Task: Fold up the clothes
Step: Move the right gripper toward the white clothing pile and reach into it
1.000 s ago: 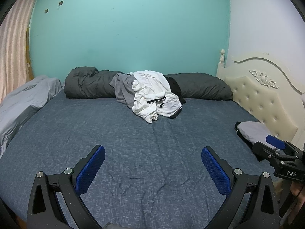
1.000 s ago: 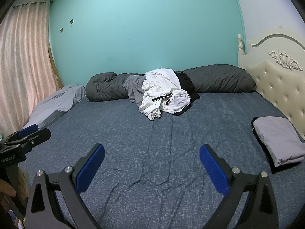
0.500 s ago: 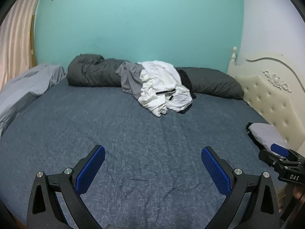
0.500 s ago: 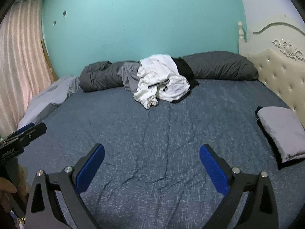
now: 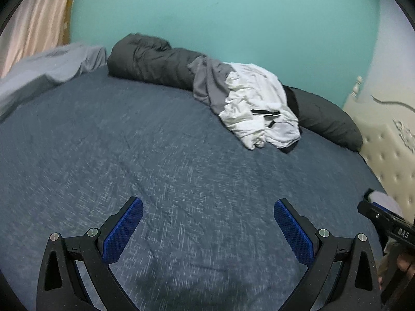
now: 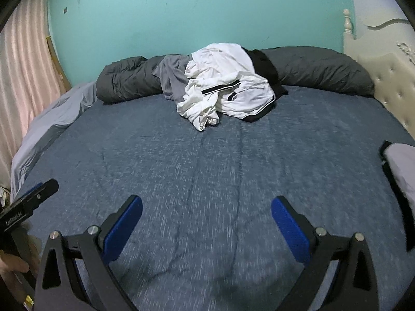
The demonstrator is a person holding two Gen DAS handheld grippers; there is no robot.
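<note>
Left gripper above the blue-grey bed sheet, jaws spread wide, nothing between the blue pads. Right gripper likewise wide open over the same sheet, empty, blue pads well apart. Both low over the near part of the bed, apart from any clothing.

Pile of unfolded clothes at the far side of the bed, near the teal wall: a white garment with black trim on top, a grey garment at its left, a black piece at its right. Pile leaning on a long dark grey rolled duvet along the wall. Same pile in the left wrist view, further to the right there and well apart from the fingers.

Folded light grey garment on a black piece at the right edge of the bed, just beside the cream tufted headboard; only partly in view. Light grey bedding bunched at the left edge, pink curtain behind it.

In the left wrist view, at the far right, the other gripper visible with letters "DAS" and part of a hand below. In the right wrist view, at the far left, the other gripper's black body, and part of a hand. Some motion blur on the sheet.
</note>
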